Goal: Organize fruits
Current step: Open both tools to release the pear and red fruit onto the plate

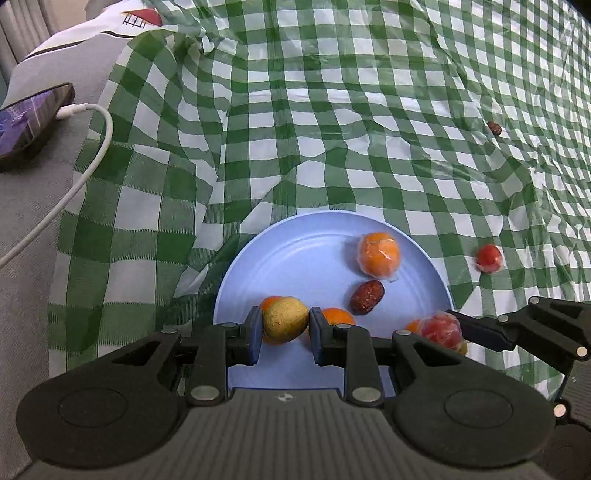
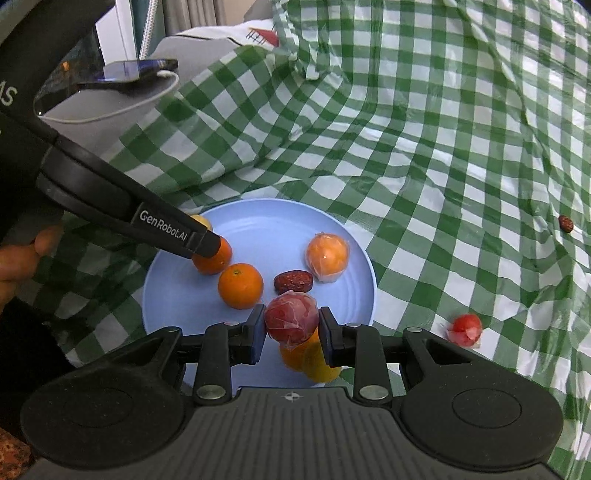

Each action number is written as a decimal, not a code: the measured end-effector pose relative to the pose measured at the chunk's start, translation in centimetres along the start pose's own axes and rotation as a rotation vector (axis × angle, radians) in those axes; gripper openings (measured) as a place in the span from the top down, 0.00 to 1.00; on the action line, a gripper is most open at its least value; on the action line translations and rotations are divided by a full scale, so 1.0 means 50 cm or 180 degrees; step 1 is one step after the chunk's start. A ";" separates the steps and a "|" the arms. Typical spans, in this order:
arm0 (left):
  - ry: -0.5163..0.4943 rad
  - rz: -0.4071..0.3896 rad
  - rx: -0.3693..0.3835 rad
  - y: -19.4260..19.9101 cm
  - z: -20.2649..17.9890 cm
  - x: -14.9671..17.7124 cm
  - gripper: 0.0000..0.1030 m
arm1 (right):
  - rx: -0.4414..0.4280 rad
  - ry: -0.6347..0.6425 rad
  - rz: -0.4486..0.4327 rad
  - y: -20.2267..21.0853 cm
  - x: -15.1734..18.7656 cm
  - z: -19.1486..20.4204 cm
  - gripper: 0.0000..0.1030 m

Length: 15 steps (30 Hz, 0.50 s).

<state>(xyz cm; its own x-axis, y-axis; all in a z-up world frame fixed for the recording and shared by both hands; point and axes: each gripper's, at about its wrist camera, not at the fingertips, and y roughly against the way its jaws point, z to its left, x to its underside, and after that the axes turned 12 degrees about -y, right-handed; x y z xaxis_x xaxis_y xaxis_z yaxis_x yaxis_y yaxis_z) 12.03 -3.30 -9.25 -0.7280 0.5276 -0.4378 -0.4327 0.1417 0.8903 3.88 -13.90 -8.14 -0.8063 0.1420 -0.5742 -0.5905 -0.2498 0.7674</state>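
A light blue plate (image 1: 295, 254) (image 2: 266, 225) lies on the green checked cloth. On it are a wrapped orange (image 1: 379, 254) (image 2: 327, 257), a dark red date (image 1: 367, 297) (image 2: 293, 281) and bare oranges (image 2: 240, 285). My left gripper (image 1: 286, 320) is shut on a yellow-green fruit (image 1: 285, 319) above the plate's near edge. My right gripper (image 2: 291, 321) is shut on a wrapped red fruit (image 2: 291, 320) (image 1: 441, 328) above the plate's near right part. A wrapped small red fruit (image 1: 489, 258) (image 2: 466, 328) and another date (image 1: 494, 128) (image 2: 565, 223) lie on the cloth to the right.
A phone (image 1: 31, 123) (image 2: 133, 70) with a white charging cable (image 1: 85, 170) lies on grey fabric at the left, beyond the cloth's edge. A white pillow with a red print (image 1: 140, 16) is at the far left. The cloth (image 1: 369, 110) is wrinkled.
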 end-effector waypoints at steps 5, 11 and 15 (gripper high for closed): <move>0.0043 -0.0111 -0.0164 0.026 0.005 -0.002 0.00 | -0.0104 -0.0061 0.0000 0.003 -0.013 -0.001 0.26; -0.0023 -0.0077 -0.0287 0.089 -0.001 0.033 0.00 | -0.0051 -0.0277 0.0099 0.068 0.002 -0.004 0.08; 0.0007 -0.0095 -0.0344 0.144 -0.020 0.083 0.00 | -0.0079 -0.0475 0.0203 0.123 0.033 -0.003 0.05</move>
<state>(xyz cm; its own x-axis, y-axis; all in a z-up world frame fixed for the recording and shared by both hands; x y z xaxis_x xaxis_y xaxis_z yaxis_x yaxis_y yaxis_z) 5.37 -0.95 -4.78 -0.7150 0.5227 -0.4643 -0.5090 0.0661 0.8582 -1.09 -15.34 -4.38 -0.8394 0.2653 -0.4743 -0.5383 -0.2862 0.7927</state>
